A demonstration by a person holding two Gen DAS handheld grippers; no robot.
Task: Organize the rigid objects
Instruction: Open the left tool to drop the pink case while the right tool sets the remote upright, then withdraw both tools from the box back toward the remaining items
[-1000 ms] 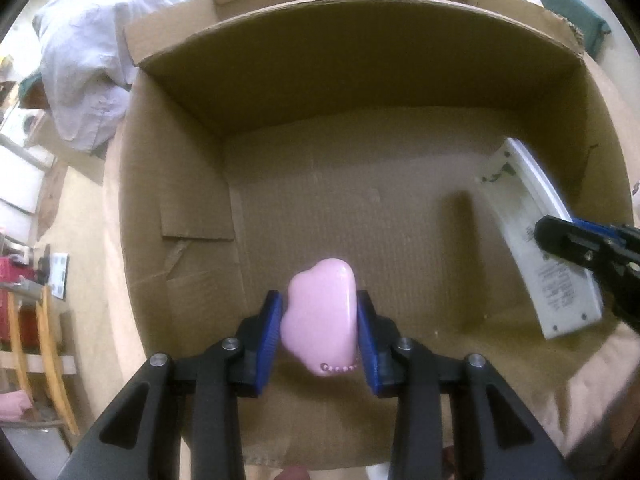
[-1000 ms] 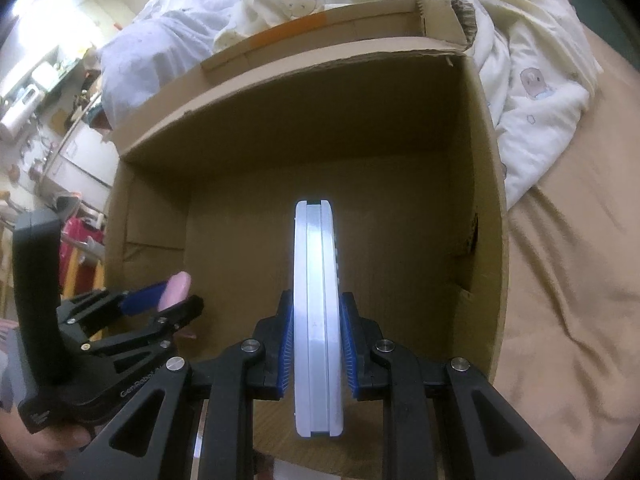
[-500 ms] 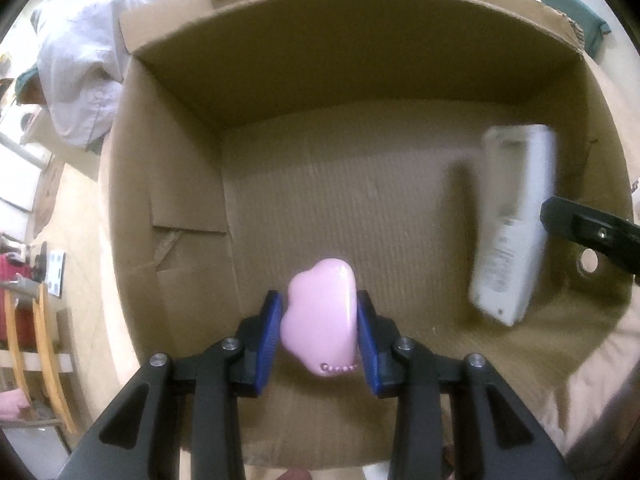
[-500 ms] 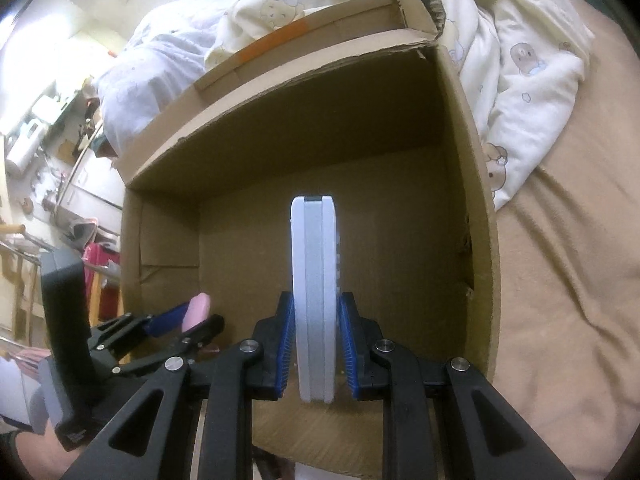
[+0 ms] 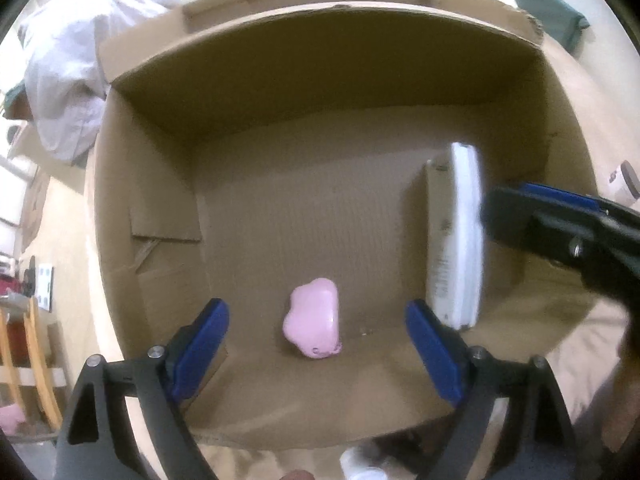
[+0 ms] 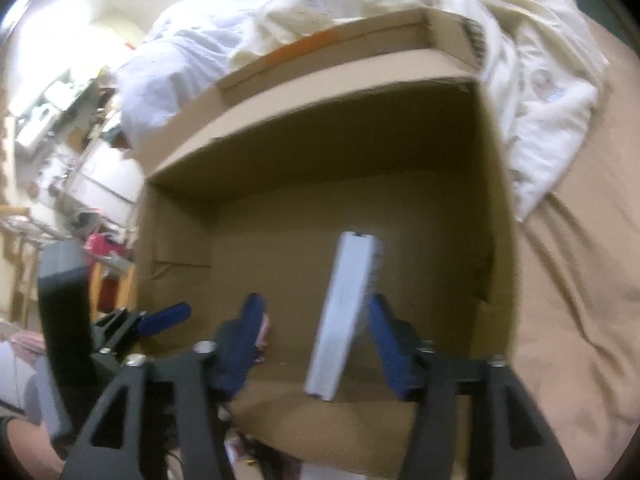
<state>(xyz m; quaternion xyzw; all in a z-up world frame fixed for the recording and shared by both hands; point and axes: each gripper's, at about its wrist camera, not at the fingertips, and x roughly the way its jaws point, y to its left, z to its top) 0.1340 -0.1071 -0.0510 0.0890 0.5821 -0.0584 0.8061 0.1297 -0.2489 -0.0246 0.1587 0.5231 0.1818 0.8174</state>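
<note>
A pink rounded toy (image 5: 314, 328) lies loose on the floor of an open cardboard box (image 5: 160, 208), between the spread blue pads of my left gripper (image 5: 318, 346), which is open. A white remote control (image 5: 454, 236) stands on edge at the right side of the box. In the right wrist view the remote (image 6: 344, 320) is blurred and tilts to the right between the parted jaws of my right gripper (image 6: 316, 340), which is open. It leans near the right pad (image 6: 386, 344). The box (image 6: 496, 240) fills that view too.
The box sits on a bed with a tan sheet (image 6: 580, 280) and rumpled white bedding (image 6: 540, 80) behind and to its right. Cluttered shelves and furniture (image 6: 60, 140) stand beyond the box at the left. A white cap-like object (image 5: 360, 466) shows at the box's near edge.
Both grippers have opened. The pink toy has dropped from my left gripper to the box floor. The remote has been released by my right gripper and tips sideways.
</note>
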